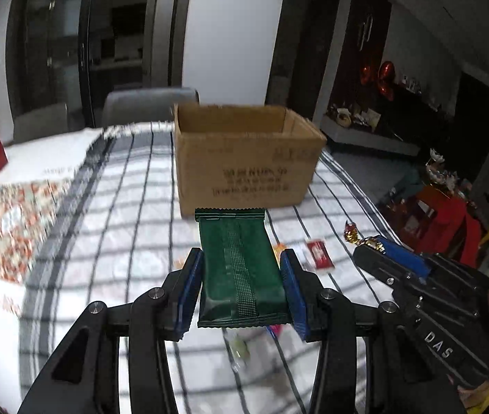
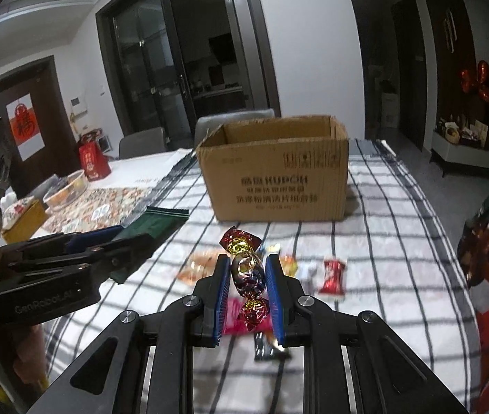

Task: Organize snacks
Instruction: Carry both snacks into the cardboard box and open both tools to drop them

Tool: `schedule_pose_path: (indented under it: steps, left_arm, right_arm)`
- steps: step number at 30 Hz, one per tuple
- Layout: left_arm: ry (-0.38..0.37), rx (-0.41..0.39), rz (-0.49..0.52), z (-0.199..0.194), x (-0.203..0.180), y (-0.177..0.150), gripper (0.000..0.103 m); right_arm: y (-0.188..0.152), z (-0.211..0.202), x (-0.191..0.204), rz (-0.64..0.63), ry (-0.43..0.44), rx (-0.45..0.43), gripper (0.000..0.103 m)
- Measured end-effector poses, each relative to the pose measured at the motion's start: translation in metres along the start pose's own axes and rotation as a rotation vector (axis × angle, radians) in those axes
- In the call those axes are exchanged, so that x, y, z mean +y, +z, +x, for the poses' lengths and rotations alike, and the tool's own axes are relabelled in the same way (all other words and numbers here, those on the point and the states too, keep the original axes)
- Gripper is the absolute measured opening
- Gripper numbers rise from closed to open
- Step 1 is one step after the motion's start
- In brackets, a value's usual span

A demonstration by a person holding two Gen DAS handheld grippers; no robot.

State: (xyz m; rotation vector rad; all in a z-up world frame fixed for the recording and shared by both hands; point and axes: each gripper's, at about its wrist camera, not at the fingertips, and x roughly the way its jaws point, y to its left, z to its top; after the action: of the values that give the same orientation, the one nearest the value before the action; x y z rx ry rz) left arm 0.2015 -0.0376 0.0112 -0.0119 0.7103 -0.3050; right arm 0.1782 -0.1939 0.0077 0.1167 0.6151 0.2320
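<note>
A flat, dark green foil snack packet (image 1: 242,269) with crimped ends sits clamped in the left tool (image 1: 242,281), raised above the table (image 1: 134,214). The right tool (image 2: 244,288) pinches a crinkly red-and-gold twist-wrapped candy (image 2: 248,276). Beyond stands an open corrugated cardboard box (image 2: 275,179) on the checked tablecloth (image 2: 392,241).

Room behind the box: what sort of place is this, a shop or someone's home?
Most likely a home dining room. A table with a checked cloth has chairs pushed up to it, glass sliding doors open onto what looks like a kitchen, and a red paper decoration hangs on a door.
</note>
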Motion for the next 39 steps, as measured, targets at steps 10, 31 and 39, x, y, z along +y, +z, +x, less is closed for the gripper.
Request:
schedule_pose_path:
  steps: [10,31,39]
  left_arm:
    - [0.04,-0.091,0.055,0.01,0.009,0.06,0.045]
    - [0.058,-0.072,0.133,0.104,0.021,0.15,0.045]
    - [0.068,-0.05,0.137,0.135,0.026,0.17,0.053]
  right_arm:
    - [0.062,0.026,-0.007,-0.033,-0.009,-0.06,0.022]
    - [0.154,0.114,-0.04,-0.074,-0.031,-0.043,0.022]
    - [0.168,0.149,-0.054,-0.057,-0.047,-0.009,0.023]
